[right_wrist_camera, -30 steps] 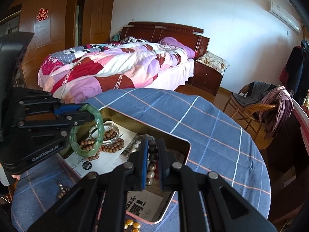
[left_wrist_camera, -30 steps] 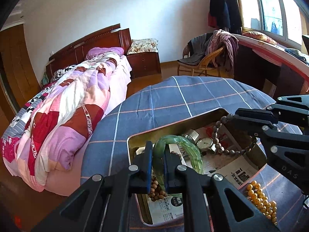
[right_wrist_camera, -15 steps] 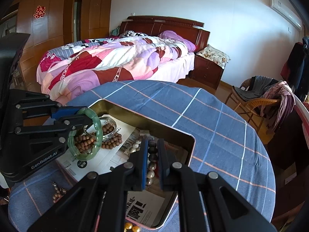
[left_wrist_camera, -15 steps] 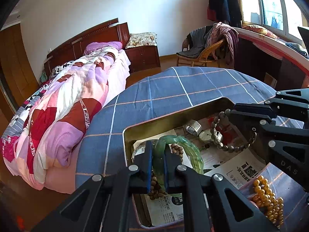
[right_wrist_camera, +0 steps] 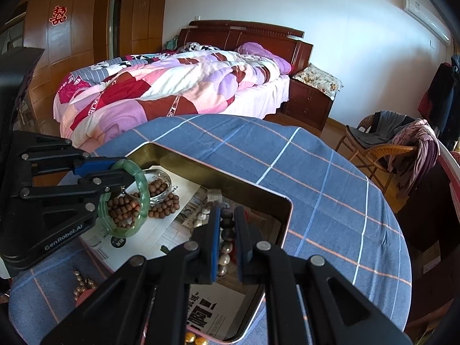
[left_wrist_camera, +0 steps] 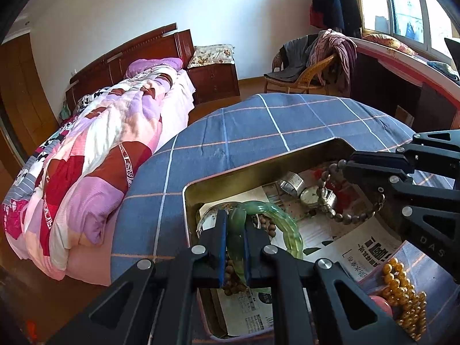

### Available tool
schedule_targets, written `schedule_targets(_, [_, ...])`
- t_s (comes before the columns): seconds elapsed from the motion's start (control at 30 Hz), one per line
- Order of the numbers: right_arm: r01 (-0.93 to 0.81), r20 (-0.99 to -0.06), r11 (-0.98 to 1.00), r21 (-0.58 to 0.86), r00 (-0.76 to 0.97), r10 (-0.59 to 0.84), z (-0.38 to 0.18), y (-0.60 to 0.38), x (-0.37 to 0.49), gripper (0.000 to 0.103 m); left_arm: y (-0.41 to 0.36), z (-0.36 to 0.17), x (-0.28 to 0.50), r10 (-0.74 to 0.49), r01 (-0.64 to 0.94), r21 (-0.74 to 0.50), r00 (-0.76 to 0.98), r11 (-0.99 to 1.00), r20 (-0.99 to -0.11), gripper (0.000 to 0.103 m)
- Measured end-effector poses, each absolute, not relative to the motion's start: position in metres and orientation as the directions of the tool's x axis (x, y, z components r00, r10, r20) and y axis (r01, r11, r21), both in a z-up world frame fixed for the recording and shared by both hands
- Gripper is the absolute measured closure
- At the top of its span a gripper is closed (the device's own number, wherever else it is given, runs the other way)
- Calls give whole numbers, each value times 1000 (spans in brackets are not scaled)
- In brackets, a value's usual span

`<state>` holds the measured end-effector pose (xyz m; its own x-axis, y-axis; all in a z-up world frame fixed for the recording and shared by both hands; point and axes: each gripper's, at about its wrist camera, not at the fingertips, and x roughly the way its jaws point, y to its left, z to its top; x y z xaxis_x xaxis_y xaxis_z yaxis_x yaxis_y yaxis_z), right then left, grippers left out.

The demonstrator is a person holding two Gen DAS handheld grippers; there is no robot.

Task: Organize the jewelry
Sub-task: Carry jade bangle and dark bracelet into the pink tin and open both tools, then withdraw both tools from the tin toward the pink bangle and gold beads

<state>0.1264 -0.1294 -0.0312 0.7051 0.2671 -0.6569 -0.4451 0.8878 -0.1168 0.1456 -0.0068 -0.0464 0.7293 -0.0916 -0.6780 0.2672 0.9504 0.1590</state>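
Hovering over the gold tin (left_wrist_camera: 287, 169) on the blue checked tablecloth (left_wrist_camera: 258, 126), both grippers carry jewelry. The left gripper (left_wrist_camera: 235, 224) has its fingers pinched narrow on the rim of the green bangle (left_wrist_camera: 276, 218), and the right gripper (right_wrist_camera: 227, 224) is closed tight on the dark bead bracelet (left_wrist_camera: 345, 217).

Over the last second the tin has grown larger in both wrist views and its far wall now stands higher around the pieces, so both grippers have come down toward the newspaper lining (left_wrist_camera: 339, 235). In the right wrist view the bangle looks just above the brown wooden beads (right_wrist_camera: 161, 204); whether it touches them cannot be told. This suggests the lowering step is nearly finished and release comes next.

The bangle is a closed ring, so it has no real long axis. Its plane is tilted, slanting up from the pinched near edge, with the free far edge extending forward and to the right of the left gripper. The bead bracelet hangs as a slack loop below the right gripper, drooping over the silver watch (left_wrist_camera: 312, 194). A gold bead strand (left_wrist_camera: 402, 287) lies outside the tin on the cloth.
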Motion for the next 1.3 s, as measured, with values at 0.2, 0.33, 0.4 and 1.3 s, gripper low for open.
schedule_targets(0.2, [-445,-663,889,-109,699,269,-37,-130,129,91,-5,-50,147,-86,264,162,727,951,-681,94])
schedule_targets(0.33, [-440,-660,892,-105,702,268,-38,-131,128,91,-3,-51,145,-78,252,164,735,954,-674,94])
schedule_targets(0.4, [-435,-653,894,-110,709,265,-38,-131,126,85,-3,-52,144,-79,253,160,729,954,-680,86])
schedule_targets(1.3, [-369,-630,928,-43,731,261,-39,-167,77,43,7,-47,73,-67,196,145,787,970,-614,30])
